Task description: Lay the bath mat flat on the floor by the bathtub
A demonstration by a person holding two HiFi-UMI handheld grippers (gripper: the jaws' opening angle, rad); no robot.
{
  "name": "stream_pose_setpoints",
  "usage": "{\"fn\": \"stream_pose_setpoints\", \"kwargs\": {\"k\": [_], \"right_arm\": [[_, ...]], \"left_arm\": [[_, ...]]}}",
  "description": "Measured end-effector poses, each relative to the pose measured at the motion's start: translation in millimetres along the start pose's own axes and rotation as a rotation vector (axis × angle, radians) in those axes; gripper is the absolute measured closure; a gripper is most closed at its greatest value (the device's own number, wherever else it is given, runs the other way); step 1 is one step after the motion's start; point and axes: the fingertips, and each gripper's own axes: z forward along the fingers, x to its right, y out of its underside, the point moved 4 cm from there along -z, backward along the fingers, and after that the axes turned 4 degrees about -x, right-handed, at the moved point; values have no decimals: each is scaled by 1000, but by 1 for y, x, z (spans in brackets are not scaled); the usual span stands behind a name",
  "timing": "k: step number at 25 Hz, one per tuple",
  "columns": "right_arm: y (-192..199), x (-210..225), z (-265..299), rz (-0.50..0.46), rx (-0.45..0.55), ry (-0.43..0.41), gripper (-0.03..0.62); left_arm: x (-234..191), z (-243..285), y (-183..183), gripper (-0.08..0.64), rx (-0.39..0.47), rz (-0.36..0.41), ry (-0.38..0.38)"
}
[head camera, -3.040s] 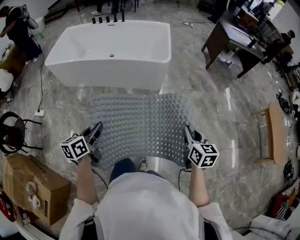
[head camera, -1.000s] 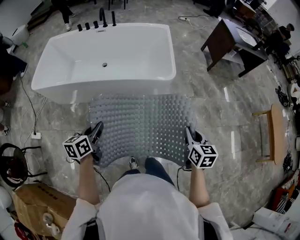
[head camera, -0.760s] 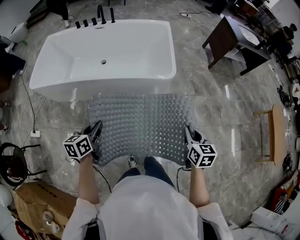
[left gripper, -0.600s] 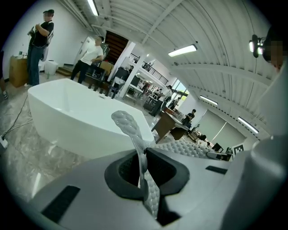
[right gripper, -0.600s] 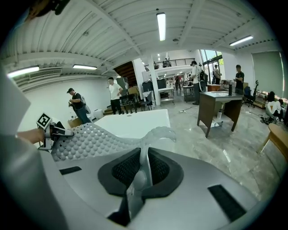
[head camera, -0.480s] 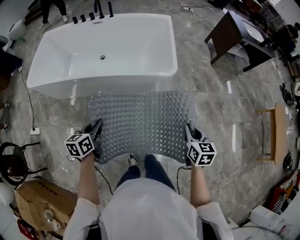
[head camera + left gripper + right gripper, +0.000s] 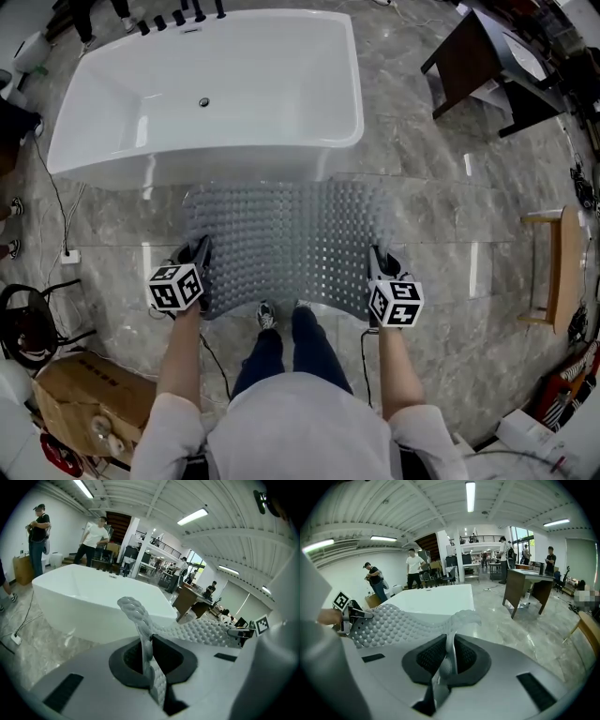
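Left arm reaches forward, angled down. Left gripper is clenched on the near left edge of the grey, translucent, bubble-textured rubber bath mat.

Mat spans between both grippers above the grey marble floor. Its far edge lies near the side wall of the white rectangular bathtub.

Right arm mirrors the left. Right gripper pinches the mat's near right edge, with a fold squeezed between its jaws.
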Motion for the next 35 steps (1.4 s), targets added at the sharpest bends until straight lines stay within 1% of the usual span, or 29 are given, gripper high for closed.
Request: {"fn": "stream_pose_setpoints", "kwargs": {"k": [4,7,11,15,19,22,28,35], "right_arm": [[10,7,25,-34,-26,27,551],[20,13,44,-36,-46,41,551],[32,23,73,-42,-68,55,551],[46,21,101,-108,-97,62,551],[56,21,124,-136,-122,60,549],[64,23,139,-126,-136,60,551],[86,35,172,-65,-165,81,551],[110,45,209,-41,-211,95,551]], "left_arm": [[-9,23,5,517,-19,27,-34],[-17,41,10,517,-24,47,-62],[-25,69,19,517,-47,38,-82],[-39,94,32,517,-78,33,-99],[-52,114,40,517,-106,47,-122],[-60,128,43,517,-113,57,-131],[-74,154,49,517,-126,76,-137],[-91,183,66,517,-154,78,-144]]}}
